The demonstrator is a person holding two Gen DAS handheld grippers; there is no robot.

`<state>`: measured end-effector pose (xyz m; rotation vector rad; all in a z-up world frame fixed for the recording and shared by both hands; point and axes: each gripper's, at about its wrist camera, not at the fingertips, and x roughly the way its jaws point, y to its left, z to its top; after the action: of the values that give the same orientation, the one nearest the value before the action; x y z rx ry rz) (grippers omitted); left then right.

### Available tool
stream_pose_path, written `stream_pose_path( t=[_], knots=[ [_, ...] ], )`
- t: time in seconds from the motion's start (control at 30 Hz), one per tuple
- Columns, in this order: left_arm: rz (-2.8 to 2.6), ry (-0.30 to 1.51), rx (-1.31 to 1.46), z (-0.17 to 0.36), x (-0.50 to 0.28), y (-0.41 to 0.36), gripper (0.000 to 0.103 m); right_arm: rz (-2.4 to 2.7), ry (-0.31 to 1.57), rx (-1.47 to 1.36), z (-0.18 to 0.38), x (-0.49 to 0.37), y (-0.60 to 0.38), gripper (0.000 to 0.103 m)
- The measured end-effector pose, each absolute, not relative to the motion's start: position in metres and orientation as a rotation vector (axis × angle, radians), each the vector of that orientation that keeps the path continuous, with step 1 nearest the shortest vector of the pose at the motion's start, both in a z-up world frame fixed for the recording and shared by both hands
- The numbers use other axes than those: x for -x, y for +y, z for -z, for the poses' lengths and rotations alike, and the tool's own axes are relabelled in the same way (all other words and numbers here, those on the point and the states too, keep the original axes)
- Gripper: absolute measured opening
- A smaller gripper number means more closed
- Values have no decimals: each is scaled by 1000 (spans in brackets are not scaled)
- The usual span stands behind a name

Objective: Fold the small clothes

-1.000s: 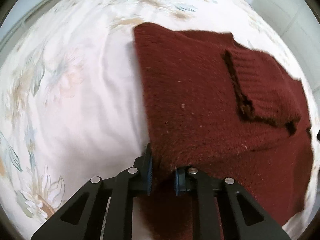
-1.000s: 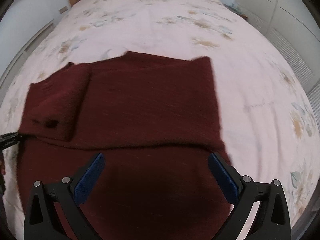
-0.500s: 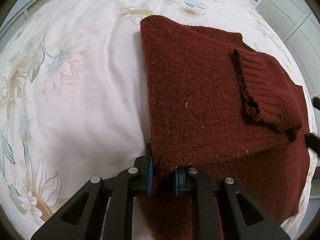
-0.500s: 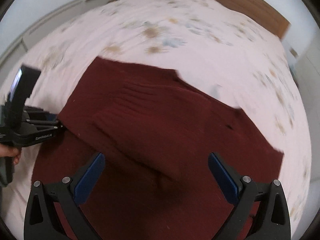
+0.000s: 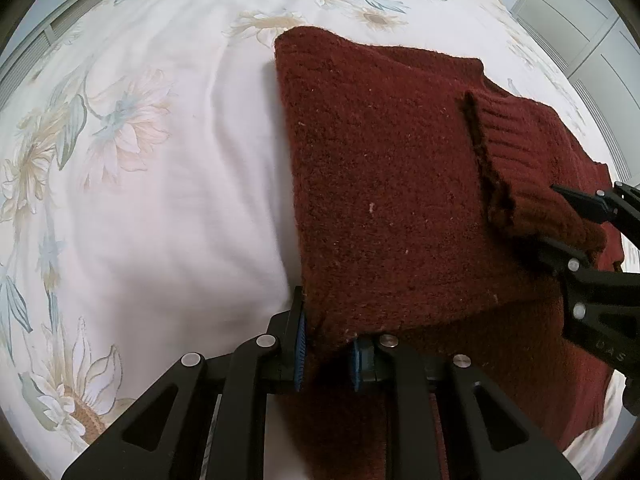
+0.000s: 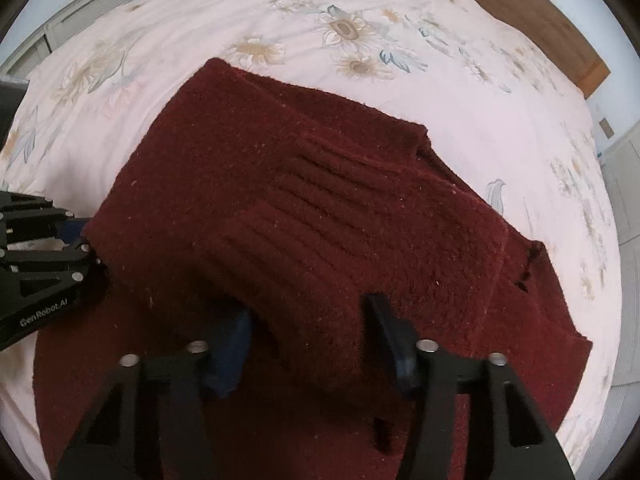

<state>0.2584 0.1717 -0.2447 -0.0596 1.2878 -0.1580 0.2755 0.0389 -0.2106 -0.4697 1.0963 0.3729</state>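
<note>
A dark red knitted sweater (image 5: 384, 184) lies partly folded on the floral bed sheet (image 5: 152, 184); it also shows in the right wrist view (image 6: 320, 208). My left gripper (image 5: 328, 352) is shut on the near left corner of the folded layer. My right gripper (image 6: 308, 340) has its jaws closing around the ribbed folded sleeve (image 6: 320, 240), with the fabric bunched between them. The right gripper also shows at the right edge of the left wrist view (image 5: 584, 232), and the left gripper at the left edge of the right wrist view (image 6: 44, 248).
The bed sheet (image 6: 360, 32) spreads around the sweater on all sides. A wooden headboard (image 6: 520, 4) runs along the far right. White wardrobe doors (image 5: 592, 28) stand beyond the bed.
My right gripper has swung round to the sweater's right side, moved onto the ribbed sleeve, and its jaws have narrowed from wide open. My left gripper has kept its hold.
</note>
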Motion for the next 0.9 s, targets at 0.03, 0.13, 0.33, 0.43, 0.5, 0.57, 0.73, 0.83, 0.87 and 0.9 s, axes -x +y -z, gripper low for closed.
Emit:
stream_pose_path(
  t=[0.03, 0.13, 0.33, 0.43, 0.5, 0.57, 0.73, 0.83, 0.87, 0.9],
  knots=[
    [159, 1287, 58, 244, -257, 170, 17, -357, 1085, 467, 207, -275, 35, 22],
    [161, 1286, 63, 246, -252, 169, 17, -338, 1099, 380, 195, -277, 17, 19],
    [151, 1276, 52, 248, -247, 173, 18, -282, 1050, 157, 155, -279, -44, 18],
    [148, 1276, 45, 250, -246, 172, 18, -248, 1038, 82, 144, -280, -74, 18],
    [146, 1278, 48, 252, -244, 173, 18, -209, 1042, 42, 142, -280, -97, 18],
    [146, 1280, 44, 252, -244, 173, 18, -175, 1056, 3, 144, -281, -116, 18],
    [141, 1281, 19, 250, -241, 171, 18, -98, 1098, -66, 164, -275, -156, 17],
    [136, 1281, 7, 251, -240, 169, 18, -73, 1124, -122, 176, -267, -178, 15],
    [136, 1282, 5, 251, -240, 169, 18, -59, 1133, -143, 182, -265, -186, 11],
    [136, 1284, 2, 251, -239, 168, 18, -51, 1136, -150, 185, -263, -190, 11]
  ],
)
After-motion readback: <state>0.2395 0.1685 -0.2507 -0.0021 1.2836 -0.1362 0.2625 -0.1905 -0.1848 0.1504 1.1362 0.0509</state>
